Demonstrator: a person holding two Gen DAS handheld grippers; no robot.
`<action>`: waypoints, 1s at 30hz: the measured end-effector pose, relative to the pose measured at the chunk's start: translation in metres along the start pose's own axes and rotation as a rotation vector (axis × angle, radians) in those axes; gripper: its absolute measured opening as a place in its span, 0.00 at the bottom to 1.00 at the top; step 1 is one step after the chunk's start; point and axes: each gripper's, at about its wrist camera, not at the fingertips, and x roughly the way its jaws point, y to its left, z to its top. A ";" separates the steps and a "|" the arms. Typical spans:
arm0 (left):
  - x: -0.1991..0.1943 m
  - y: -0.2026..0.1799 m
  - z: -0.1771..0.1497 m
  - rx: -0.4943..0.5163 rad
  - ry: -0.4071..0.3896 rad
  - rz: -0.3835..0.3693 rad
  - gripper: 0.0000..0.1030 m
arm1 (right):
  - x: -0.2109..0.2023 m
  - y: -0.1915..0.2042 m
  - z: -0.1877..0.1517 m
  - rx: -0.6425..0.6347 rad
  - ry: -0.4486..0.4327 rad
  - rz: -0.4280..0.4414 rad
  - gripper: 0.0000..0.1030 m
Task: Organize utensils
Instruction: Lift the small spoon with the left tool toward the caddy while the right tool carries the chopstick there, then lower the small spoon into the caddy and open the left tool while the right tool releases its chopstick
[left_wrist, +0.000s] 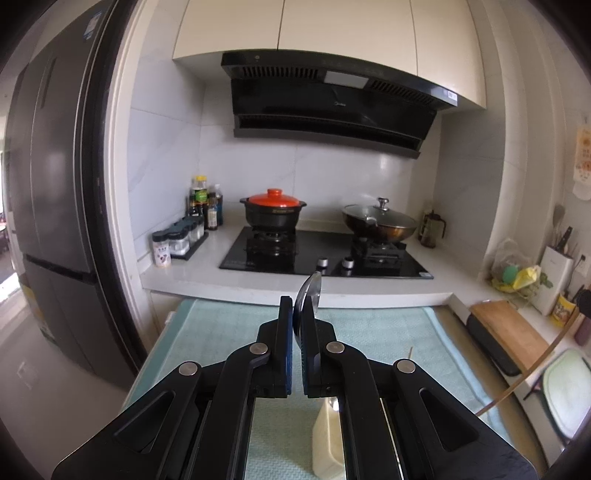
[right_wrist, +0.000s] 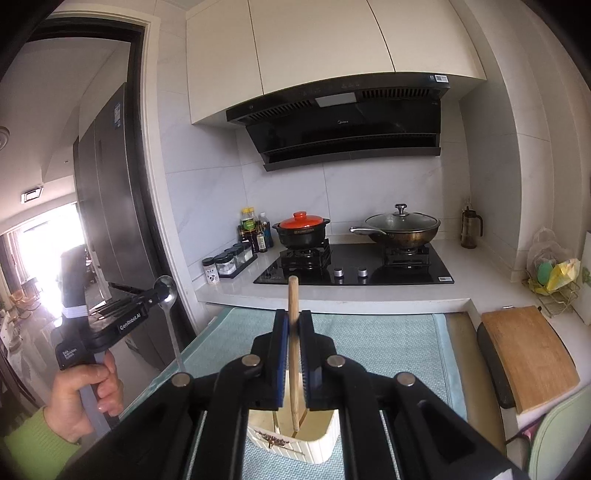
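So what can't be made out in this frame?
- Holder contents, right wrist view: the right gripper covers its front.
- Wooden utensil lower end: hidden inside the holder.
- Spoon handle, left wrist view: hidden by the left gripper.
- Bottle labels: too small.

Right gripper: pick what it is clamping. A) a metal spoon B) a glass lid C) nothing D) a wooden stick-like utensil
D: the right gripper is shut on a wooden utensil whose lower end hangs over the cream utensil holder; the metal spoon sits in the left gripper instead.
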 end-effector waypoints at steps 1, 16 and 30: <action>0.011 -0.003 -0.003 0.008 0.005 0.008 0.01 | 0.008 -0.001 0.000 0.000 0.003 0.000 0.06; 0.125 -0.024 -0.072 0.075 0.269 0.019 0.01 | 0.138 -0.038 -0.069 0.076 0.310 0.020 0.06; 0.117 -0.009 -0.073 -0.007 0.352 -0.014 0.60 | 0.161 -0.040 -0.090 0.159 0.449 0.044 0.40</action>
